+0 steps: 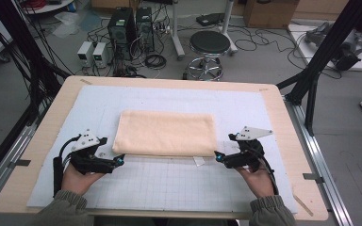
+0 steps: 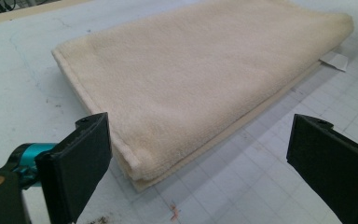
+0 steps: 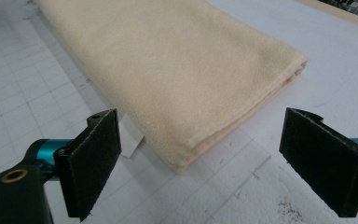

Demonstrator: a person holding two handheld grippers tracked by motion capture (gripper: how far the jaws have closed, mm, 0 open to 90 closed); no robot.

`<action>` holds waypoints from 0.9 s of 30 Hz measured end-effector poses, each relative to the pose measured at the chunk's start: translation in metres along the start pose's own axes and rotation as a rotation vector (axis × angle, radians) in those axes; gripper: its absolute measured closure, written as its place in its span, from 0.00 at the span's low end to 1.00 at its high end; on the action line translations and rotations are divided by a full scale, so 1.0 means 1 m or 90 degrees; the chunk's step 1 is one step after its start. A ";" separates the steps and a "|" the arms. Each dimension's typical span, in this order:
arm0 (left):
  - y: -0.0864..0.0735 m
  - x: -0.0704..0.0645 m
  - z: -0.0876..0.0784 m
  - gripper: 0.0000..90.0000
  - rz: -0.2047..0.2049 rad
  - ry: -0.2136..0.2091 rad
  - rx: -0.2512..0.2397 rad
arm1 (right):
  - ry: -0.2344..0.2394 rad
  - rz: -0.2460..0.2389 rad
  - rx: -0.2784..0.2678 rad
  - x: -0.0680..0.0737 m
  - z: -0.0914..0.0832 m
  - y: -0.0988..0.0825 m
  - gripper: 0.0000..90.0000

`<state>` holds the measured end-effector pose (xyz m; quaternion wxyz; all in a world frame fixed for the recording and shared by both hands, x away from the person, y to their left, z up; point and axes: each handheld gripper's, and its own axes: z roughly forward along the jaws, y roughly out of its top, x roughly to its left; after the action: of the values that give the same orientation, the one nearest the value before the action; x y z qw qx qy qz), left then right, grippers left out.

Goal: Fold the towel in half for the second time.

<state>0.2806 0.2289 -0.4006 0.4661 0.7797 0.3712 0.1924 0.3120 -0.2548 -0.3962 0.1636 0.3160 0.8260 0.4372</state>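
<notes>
1. My left gripper [image 1: 120, 159] has its black jaws spread wide and holds nothing; in the left gripper view the near left corner of the folded cream terry towel [image 2: 200, 79] sits between the two pads without touching either.
2. My right gripper [image 1: 217, 155] is likewise released and empty, its jaws straddling the towel's near right corner, which lies just ahead of them.
3. The towel lies flat in a neat rectangle on the white gridded mat [image 1: 169, 183], near the middle of the light wooden bench [image 1: 290, 127], with a small white label [image 1: 198, 161] poking out from its near edge.
4. I judge that I am lined up between folds, both corners in reach.
5. The next move, as I read it, calls for easing both grippers forward level, closing on all layers at each corner together, then lifting evenly so the stack doesn't splay.
</notes>
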 end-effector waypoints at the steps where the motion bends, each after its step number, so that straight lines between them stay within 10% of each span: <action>1: 0.000 0.000 -0.001 0.08 0.003 -0.001 -0.002 | 0.000 -0.001 0.000 0.001 -0.001 -0.001 0.13; 27: -0.012 -0.010 -0.021 0.08 0.013 0.008 0.004 | -0.015 0.007 -0.005 0.005 -0.027 -0.020 0.13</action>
<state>0.2552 0.2371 -0.4002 0.4596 0.7834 0.3671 0.2009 0.2857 -0.2764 -0.3980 0.1717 0.3252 0.8206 0.4374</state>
